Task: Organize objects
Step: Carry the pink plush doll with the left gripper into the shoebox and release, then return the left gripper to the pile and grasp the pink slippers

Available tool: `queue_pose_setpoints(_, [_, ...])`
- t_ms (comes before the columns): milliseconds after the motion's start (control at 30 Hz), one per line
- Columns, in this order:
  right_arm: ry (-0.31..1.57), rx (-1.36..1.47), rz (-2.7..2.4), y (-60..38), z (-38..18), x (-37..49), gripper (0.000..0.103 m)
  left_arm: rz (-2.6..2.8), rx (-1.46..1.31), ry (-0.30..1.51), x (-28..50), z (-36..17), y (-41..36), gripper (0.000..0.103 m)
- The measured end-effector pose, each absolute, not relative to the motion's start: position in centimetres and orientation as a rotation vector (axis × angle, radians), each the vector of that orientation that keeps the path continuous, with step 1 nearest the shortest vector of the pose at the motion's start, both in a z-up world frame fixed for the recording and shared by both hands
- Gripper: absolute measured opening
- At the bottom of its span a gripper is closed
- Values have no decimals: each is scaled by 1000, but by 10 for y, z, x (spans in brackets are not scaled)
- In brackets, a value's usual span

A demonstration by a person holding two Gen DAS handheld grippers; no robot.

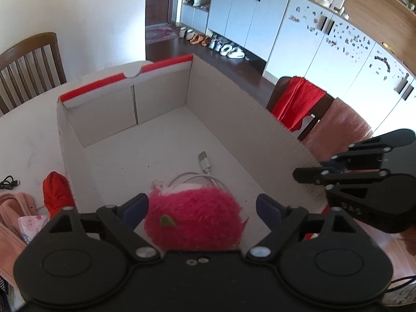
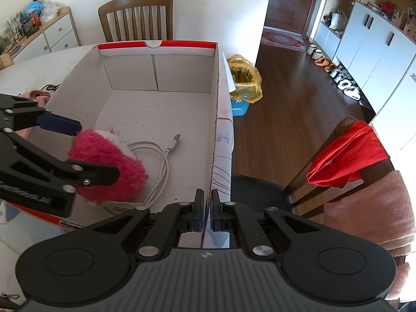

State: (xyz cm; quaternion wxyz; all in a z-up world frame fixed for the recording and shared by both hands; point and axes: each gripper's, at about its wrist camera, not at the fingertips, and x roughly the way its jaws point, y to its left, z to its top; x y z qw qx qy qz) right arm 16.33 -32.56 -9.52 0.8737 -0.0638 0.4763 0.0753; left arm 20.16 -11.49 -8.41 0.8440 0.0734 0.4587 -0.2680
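Observation:
An open cardboard box (image 1: 234,98) with a red rim stands on the white table (image 1: 23,135). Inside lie a coiled white USB cable (image 1: 205,166) and a fuzzy pink strawberry plush (image 1: 192,221). My left gripper (image 1: 200,208) is open, its blue pads either side of the plush without pressing it. In the right wrist view the plush (image 2: 109,166) rests on the cable (image 2: 163,163) on the box floor. My right gripper (image 2: 207,210) is shut on the box's right wall (image 2: 215,119) at its near corner.
Left of the box lie a red cloth (image 1: 56,192), a pink towel (image 1: 13,213) and a black cable (image 1: 9,180). A chair with red and pink cloths (image 2: 348,153) stands right of the table. A bin with a yellow bag (image 2: 244,78) is on the floor.

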Motion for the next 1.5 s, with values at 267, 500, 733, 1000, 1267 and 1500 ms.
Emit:
queue_pose_setpoints(267, [994,-149,147,-323,-95,163,4,-565,127,888,182,-53,-105,90])
queue_pose_setpoints(500, [993,-160,139,-321,-95,163,4,-519,110,826,166,-31,-82,93])
queue_pose_setpoints(733, [996,-168,132,-319,-95,164,4,-430,77,801,157,-24,-41,97])
queue_pose_setpoints(1000, [1001,-165,117,-319,-94,164,4,-271,57,802,152,-30,15,101])
queue_pose_setpoints(1267, [1004,-164,100,-316,-95,164,4,-147,73,854,159,-61,52,101])
queue_pose_setpoints(1500, [1008,-165,88,-314,-95,163,4,-164,92,967,171,-110,52,101])
